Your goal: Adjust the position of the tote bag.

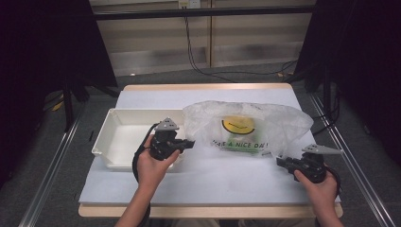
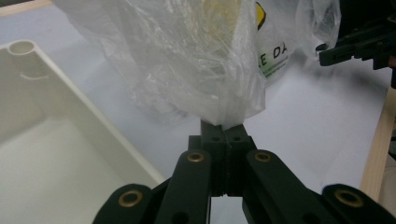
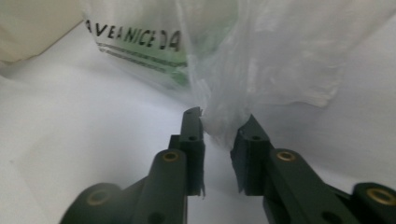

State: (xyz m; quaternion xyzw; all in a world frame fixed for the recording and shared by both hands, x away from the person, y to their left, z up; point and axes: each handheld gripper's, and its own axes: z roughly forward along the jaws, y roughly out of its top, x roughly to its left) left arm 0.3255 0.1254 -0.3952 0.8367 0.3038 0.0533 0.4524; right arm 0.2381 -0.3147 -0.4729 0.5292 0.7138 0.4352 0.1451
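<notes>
A clear plastic bag [image 1: 246, 125] printed with a yellow smiley and "HAVE A NICE DAY" lies crumpled on the white-covered table [image 1: 213, 182]. My left gripper [image 1: 191, 143] points right at the bag's left edge. In the left gripper view its jaws [image 2: 223, 125] are shut on a fold of the bag [image 2: 187, 56]. My right gripper [image 1: 279, 161] points left at the bag's lower right corner. In the right gripper view its fingers [image 3: 222, 119] stand a little apart, with the bag's [image 3: 261, 60] crinkled edge between the tips and a gap still visible.
A white plastic tray [image 1: 101, 142] sits at the left of the table, right beside my left hand; its wall [image 2: 56, 88] runs along the left gripper view. The table's wooden front edge [image 1: 208, 211] is near my forearms. Metal rails flank both sides.
</notes>
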